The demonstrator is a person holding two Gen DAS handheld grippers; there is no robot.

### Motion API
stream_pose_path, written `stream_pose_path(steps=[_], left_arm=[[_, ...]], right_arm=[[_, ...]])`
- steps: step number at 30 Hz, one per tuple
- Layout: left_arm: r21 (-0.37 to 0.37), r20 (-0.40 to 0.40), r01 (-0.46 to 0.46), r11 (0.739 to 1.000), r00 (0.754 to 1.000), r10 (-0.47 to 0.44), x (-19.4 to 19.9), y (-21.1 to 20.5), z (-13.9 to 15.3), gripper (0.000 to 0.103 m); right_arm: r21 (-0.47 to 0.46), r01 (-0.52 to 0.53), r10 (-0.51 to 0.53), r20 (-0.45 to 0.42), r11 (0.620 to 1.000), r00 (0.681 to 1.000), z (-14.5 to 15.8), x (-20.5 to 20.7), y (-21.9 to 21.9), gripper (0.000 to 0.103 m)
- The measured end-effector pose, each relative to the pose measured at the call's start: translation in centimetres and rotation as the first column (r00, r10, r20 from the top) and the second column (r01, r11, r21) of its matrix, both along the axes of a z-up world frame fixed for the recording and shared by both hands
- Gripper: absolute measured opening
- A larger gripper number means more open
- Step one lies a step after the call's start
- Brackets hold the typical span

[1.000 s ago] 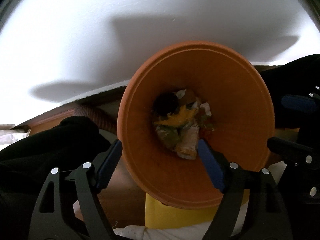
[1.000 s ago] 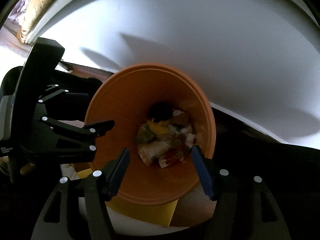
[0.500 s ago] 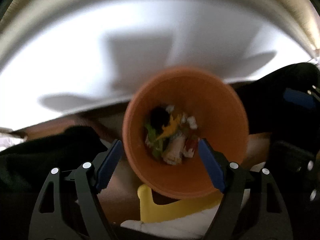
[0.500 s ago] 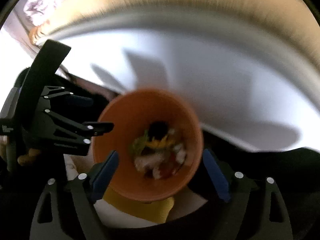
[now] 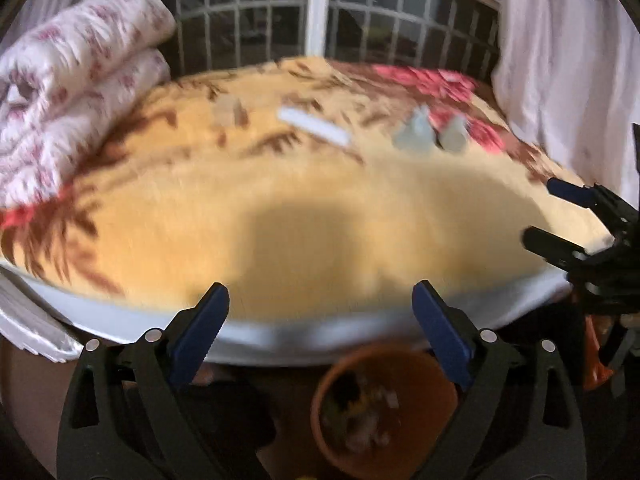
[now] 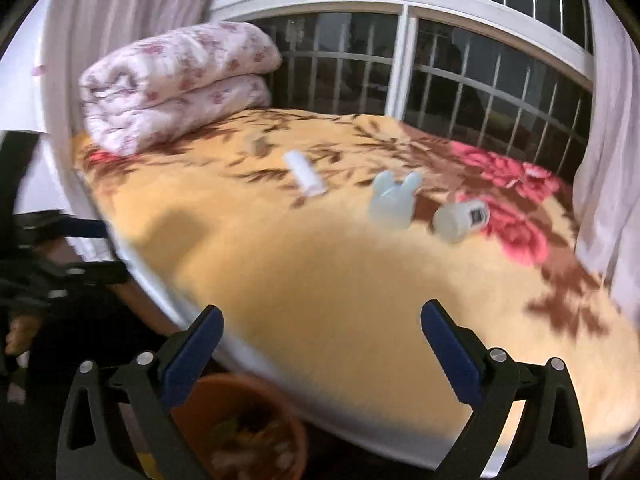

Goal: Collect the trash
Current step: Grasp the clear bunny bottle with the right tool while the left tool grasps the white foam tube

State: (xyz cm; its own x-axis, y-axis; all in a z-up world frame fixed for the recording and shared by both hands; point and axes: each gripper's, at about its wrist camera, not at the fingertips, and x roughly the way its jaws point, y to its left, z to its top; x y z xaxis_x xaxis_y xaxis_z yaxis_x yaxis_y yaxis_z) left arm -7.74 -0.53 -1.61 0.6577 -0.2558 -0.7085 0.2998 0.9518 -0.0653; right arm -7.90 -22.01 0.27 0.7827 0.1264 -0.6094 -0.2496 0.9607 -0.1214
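floral bedspread (image 6: 320,280) carries a white tube (image 6: 305,176) and a small white jar (image 6: 460,220); orange bin (image 6: 240,432) waits below. left gripper (image 5: 320,320) and right gripper (image 6: 320,344) are opening, both empty.

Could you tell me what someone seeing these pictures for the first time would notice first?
Most likely the bed's yellow floral blanket, which fills both views, with pale litter strewn across its middle: a white tube, a light blue eared piece and a white cup on its side. Next comes the rolled pink-flowered quilt at the far left by the barred window. At the bottom sits an orange bin holding trash.
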Motion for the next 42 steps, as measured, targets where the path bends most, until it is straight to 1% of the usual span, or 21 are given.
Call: stream_pose_path(steps=[3, 5, 9, 12, 14, 18, 19, 20, 21, 22, 23, 24, 26, 29, 31, 35, 37, 39, 40, 41, 42], left_arm=[[-0.012, -0.005, -0.026, 1.000, 1.000, 0.026, 2.6, -0.5, 0.3, 0.090], [-0.029, -0.031, -0.028, 0.999, 0.999, 0.027, 4.0, -0.9, 0.0, 0.090], [-0.031, -0.061, -0.030, 0.999, 0.998, 0.028, 4.9, -1.5, -1.1, 0.090], [-0.005, -0.063, -0.029, 1.000, 0.998, 0.029, 5.5, -2.0, -1.7, 0.090], [0.008, -0.056, -0.024, 1.000, 0.998, 0.025, 5.7, -2.3, -1.9, 0.090], [0.017, -0.061, -0.018, 1.000, 0.998, 0.019, 6.6, -2.8, -2.2, 0.090], [0.017, -0.064, -0.016, 1.000, 0.998, 0.017, 6.7, -3.0, -2.3, 0.090], [0.017, -0.066, -0.016, 1.000, 0.998, 0.017, 7.0, -3.1, -2.4, 0.090], [0.020, -0.067, -0.015, 1.000, 0.998, 0.017, 7.2, -3.3, -2.5, 0.090], [0.023, -0.069, -0.016, 1.000, 0.997, 0.018, 7.5, -3.5, -2.5, 0.090], [0.026, -0.074, -0.020, 0.999, 0.997, 0.022, 7.9, -3.7, -2.6, 0.090], [0.025, -0.077, -0.021, 0.999, 0.997, 0.023, 8.2, -3.8, -2.6, 0.090], [0.027, -0.079, -0.030, 0.999, 0.996, 0.032, 9.0, -4.1, -2.6, 0.090], [0.030, -0.093, -0.066, 0.997, 0.993, 0.069, 11.1, -4.7, -2.6, 0.090], [0.017, -0.109, -0.086, 0.996, 0.990, 0.088, 12.3, -4.8, -2.6, 0.090], [-0.005, -0.129, -0.131, 0.991, 0.983, 0.129, 15.5, -5.5, -2.3, 0.090], [0.005, -0.130, -0.159, 0.987, 0.979, 0.158, 17.6, -6.3, -2.1, 0.090], [0.004, -0.146, -0.195, 0.981, 0.970, 0.194, 19.6, -7.1, -2.0, 0.090], [-0.010, -0.166, -0.219, 0.976, 0.963, 0.214, 20.6, -7.4, -2.0, 0.090], [-0.043, -0.197, -0.245, 0.969, 0.953, 0.232, 21.9, -7.6, -2.1, 0.090], [-0.055, -0.216, -0.277, 0.959, 0.941, 0.259, 22.8, -7.9, -2.2, 0.090]], right_arm=[[0.015, 0.025, -0.025, -0.026, 1.000, 0.999, -0.1, 5.3, -1.0, 0.097], [0.029, 0.030, -0.029, -0.055, 0.999, 0.998, -0.2, 8.2, -1.8, 0.097], [0.037, 0.017, -0.012, -0.123, 0.999, 0.992, -1.6, 14.7, -2.5, 0.097], [0.026, 0.017, -0.012, -0.173, 1.000, 0.985, -2.7, 18.2, -2.8, 0.097], [0.044, 0.002, 0.008, -0.213, 0.999, 0.977, -3.2, 20.4, -3.0, 0.097], [0.053, 0.003, 0.010, -0.255, 0.999, 0.967, -4.1, 23.7, -3.5, 0.097], [0.062, 0.001, 0.016, -0.267, 0.998, 0.964, -4.4, 24.4, -3.6, 0.094], [0.041, 0.000, 0.011, -0.262, 0.999, 0.965, -4.6, 24.7, -3.3, 0.092], [0.012, -0.005, 0.008, -0.256, 1.000, 0.967, -4.7, 24.8, -2.9, 0.083], [-0.018, -0.011, 0.006, -0.256, 1.000, 0.967, -4.9, 24.8, -2.4, 0.058], [-0.040, -0.017, 0.006, -0.258, 0.999, 0.966, -5.1, 24.7, -2.1, 0.059], [-0.067, -0.015, -0.001, -0.240, 0.998, 0.971, -5.2, 24.3, -1.7, 0.059], [-0.073, -0.011, -0.005, -0.216, 0.997, 0.976, -5.1, 23.6, -1.7, 0.059], [0.005, 0.006, -0.005, -0.175, 1.000, 0.985, -4.0, 22.1, -2.7, 0.059], [0.084, 0.022, -0.010, -0.139, 0.996, 0.990, -2.9, 20.4, -3.9, 0.059], [0.197, 0.046, -0.033, -0.070, 0.979, 0.997, -1.6, 17.1, -5.8, 0.059], [0.245, 0.059, -0.057, -0.018, 0.968, 0.998, -1.2, 15.5, -6.8, 0.059], [0.296, 0.057, -0.068, 0.026, 0.953, 0.997, -0.9, 14.5, -7.8, 0.059], [0.318, 0.057, -0.071, 0.033, 0.946, 0.997, -0.9, 14.3, -8.2, 0.059], [0.337, 0.059, -0.074, 0.030, 0.940, 0.997, -1.0, 14.4, -8.6, 0.059], [0.355, 0.067, -0.079, 0.018, 0.933, 0.997, -1.1, 14.6, -9.0, 0.059]])
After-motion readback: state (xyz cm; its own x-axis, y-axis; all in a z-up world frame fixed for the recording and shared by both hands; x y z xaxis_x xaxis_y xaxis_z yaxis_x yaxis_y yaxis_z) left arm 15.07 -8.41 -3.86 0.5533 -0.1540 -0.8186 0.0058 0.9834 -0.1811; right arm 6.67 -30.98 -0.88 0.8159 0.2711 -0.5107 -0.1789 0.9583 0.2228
